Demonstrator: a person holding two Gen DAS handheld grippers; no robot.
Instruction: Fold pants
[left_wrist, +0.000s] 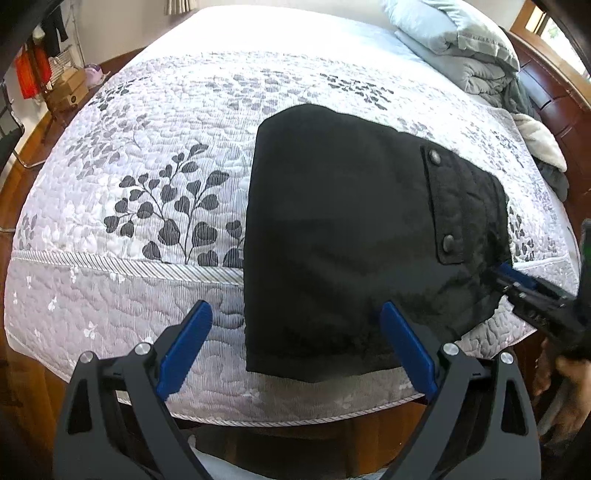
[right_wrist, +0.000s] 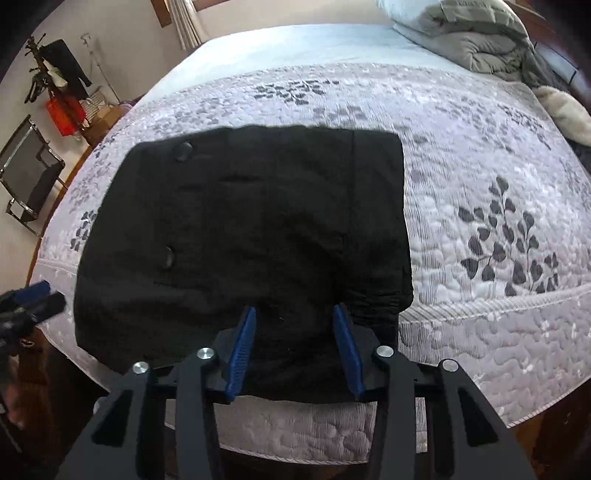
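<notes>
Pants (left_wrist: 343, 236) folded to a compact black block, near edge of bed (left_wrist: 110, 288); task close to done.
Left gripper (left_wrist: 295, 343) spread wide, empty, above block's near left corner. Right gripper (right_wrist: 293, 343) part open, jaws straddling near edge, no clamp evident. Left to do, at most: one more fold or smoothing.

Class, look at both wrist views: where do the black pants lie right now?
The folded black pants lie on the leaf-print quilt near the bed's front edge, just beyond both open grippers, well short of the grey bedding heaped at the far right.
</notes>
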